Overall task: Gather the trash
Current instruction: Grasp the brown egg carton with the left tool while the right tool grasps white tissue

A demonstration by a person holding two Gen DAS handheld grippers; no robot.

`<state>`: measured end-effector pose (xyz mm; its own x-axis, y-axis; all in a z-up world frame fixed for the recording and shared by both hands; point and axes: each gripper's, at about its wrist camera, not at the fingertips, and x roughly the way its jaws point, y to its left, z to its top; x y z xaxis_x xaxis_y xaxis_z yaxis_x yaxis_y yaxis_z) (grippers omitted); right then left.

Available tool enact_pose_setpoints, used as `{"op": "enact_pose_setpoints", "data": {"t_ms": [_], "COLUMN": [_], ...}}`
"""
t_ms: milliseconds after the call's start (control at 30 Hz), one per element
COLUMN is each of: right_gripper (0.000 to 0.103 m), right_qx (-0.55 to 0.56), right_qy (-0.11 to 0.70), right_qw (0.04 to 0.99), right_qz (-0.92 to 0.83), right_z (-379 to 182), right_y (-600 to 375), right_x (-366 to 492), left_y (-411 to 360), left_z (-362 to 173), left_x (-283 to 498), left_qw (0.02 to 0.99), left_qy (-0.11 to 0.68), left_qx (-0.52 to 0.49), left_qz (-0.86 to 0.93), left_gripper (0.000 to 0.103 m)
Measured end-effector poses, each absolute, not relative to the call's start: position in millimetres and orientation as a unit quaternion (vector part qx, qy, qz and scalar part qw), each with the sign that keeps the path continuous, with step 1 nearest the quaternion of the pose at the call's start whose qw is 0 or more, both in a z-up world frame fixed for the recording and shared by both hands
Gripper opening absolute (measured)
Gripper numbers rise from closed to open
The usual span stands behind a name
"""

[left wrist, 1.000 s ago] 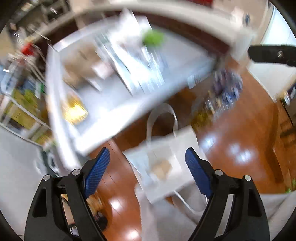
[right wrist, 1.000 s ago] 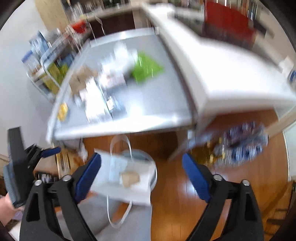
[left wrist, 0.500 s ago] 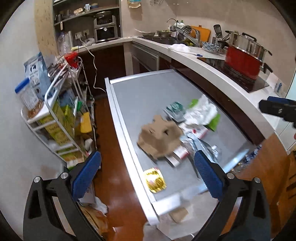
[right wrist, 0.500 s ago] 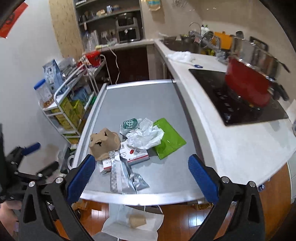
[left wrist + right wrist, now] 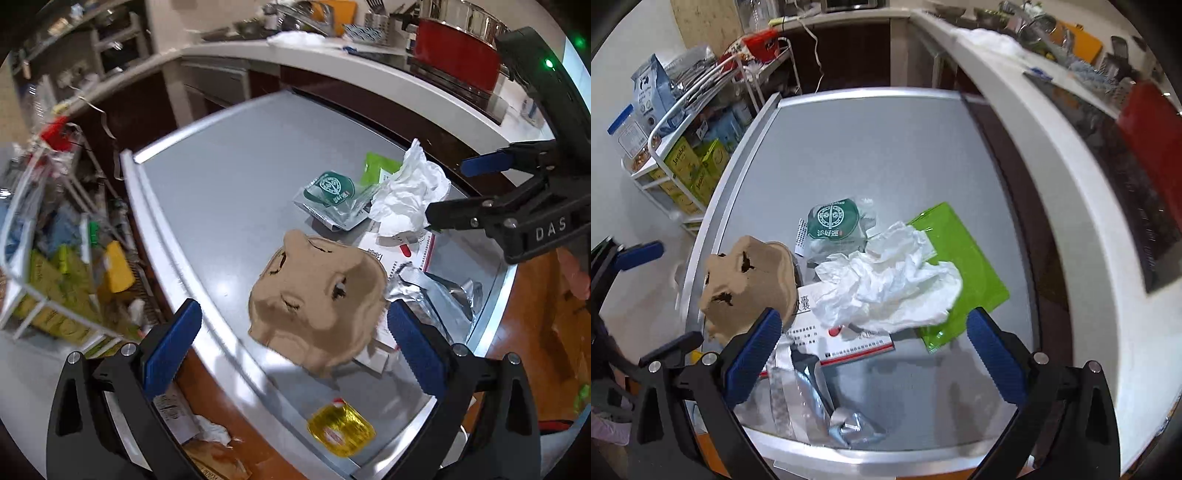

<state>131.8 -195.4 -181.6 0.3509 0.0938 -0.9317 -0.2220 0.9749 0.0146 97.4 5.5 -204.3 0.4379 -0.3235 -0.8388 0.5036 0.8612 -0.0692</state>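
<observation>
Left claw (image 5: 293, 345) stands wide, nothing between its ribbed blue pads (image 5: 173, 349); it hangs over the near edge of the grey, matte surface (image 5: 229, 184). Right claw (image 5: 873, 350) likewise wide and empty, above the same litter.

Nearest the edge in the left view: a small square yellow foil packet (image 5: 340, 431), glossy, lying flat and apart from the rest. Beyond it, a moulded brown pulp-cardboard tray (image 5: 317, 301), humped and torn with small holes, resting partly on a white printed carton with a red stripe (image 5: 849, 332). Just beside these, crumpled silver foil wrappers (image 5: 820, 402) reach the surface's near rim.

Middle of the heap: a wad of crumpled white tissue (image 5: 886, 288), soft and creased, lying over the carton and over a flat, shiny lime-green plastic pouch (image 5: 971, 277). Touching the tissue on the far side, a clear wrapper with a round dark-green label (image 5: 836, 223).

Farther off: a white countertop (image 5: 1027, 122) with a red pot (image 5: 456, 61), and a white wire rack of boxes (image 5: 687, 162).
</observation>
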Motion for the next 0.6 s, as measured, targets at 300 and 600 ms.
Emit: {"op": "enact_pose_setpoints", "data": {"t_ms": [300,600], "right_gripper": [0.089,0.049], "right_qx": [-0.033,-0.010], "right_qy": [0.597,0.591], "right_qw": [0.795,0.797], "right_qz": [0.099,0.123], "right_z": [-207.5,-206.8], "right_y": [-191.2,-194.9], "right_x": [157.4,158.1], "left_y": [-1.0,0.8], "left_z": [-243.6,-248.0], "left_x": [130.8,137.7], "left_qw": [0.798,0.787], "left_qy": [0.516,0.522], "left_qx": [0.070,0.038], "left_qz": [-0.303,-0.327], "left_gripper": [0.101,0.080]}}
